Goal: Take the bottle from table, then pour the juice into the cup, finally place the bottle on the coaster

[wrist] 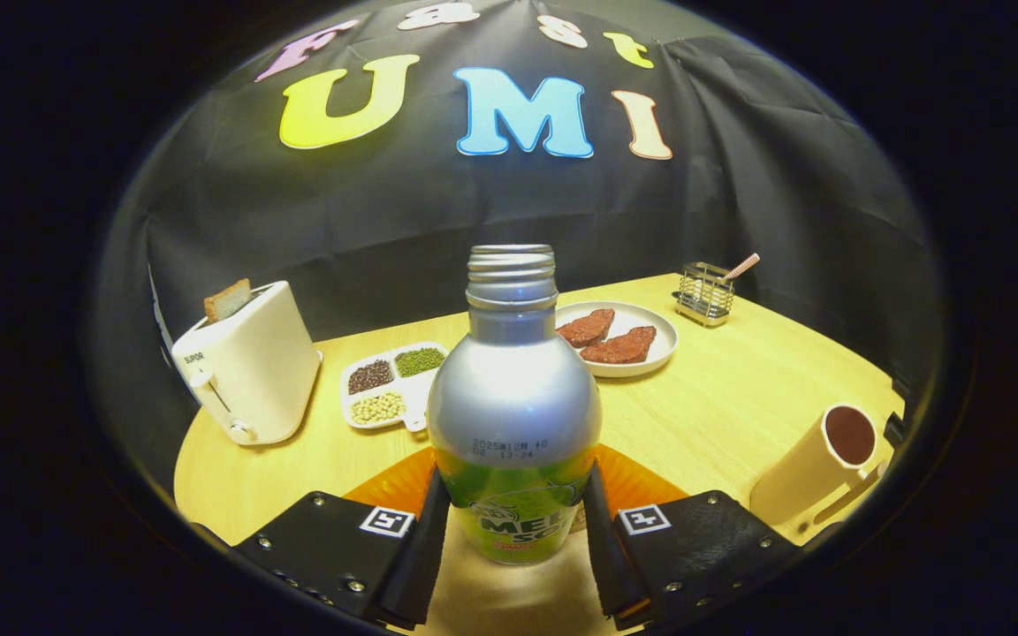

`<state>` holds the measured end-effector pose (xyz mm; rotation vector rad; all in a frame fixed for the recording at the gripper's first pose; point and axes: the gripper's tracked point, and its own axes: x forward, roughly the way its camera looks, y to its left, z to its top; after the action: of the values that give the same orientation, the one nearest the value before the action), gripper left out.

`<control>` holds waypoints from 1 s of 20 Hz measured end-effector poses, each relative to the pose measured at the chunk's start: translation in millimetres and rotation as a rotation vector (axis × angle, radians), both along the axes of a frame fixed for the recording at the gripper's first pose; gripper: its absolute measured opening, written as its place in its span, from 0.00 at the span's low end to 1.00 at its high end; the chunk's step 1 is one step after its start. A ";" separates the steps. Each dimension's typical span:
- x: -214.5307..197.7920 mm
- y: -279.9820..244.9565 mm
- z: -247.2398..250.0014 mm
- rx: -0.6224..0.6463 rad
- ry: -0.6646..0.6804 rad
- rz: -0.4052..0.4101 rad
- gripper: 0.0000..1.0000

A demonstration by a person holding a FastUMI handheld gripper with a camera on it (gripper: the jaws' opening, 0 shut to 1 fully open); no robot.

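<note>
The bottle (513,415) stands upright between the gripper's (516,517) fingers, which clamp its lower body, over the orange coaster (390,486). The cup (818,464), off to the right, looks already filled with dark liquid, so probably only letting go remains

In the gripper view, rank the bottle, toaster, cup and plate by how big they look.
1. Bottle, largest; it sits between the gripper fingers, so nearness inflates it.
2. Toaster.
3. Cup and plate look about alike; I would not rank them.
</note>
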<state>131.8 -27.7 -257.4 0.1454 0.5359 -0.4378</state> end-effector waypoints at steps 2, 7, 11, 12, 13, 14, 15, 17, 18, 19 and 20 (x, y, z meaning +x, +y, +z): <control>6.6 -7.7 -0.9 -0.031 0.001 -0.009 0.71; 23.8 -18.1 -7.0 -0.058 -0.015 0.008 0.73; 30.2 -23.7 -8.9 -0.066 -0.034 0.022 0.74; 29.4 -23.9 -9.8 -0.067 -0.034 0.026 0.74; 29.7 -24.0 -9.8 -0.073 -0.034 0.034 0.75; 28.8 -23.3 -10.0 -0.078 -0.033 0.039 0.74; 27.7 -22.7 -9.0 -0.084 -0.031 0.042 0.76; 25.3 -21.7 -10.8 -0.087 -0.022 0.046 0.78; 22.8 -23.6 -13.5 -0.090 -0.010 0.039 0.79; 20.6 -23.4 -15.4 -0.091 0.002 0.036 0.81; 18.7 -23.4 -16.5 -0.090 0.007 0.034 0.87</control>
<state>150.5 -51.0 -273.8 0.0481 0.5241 -0.4284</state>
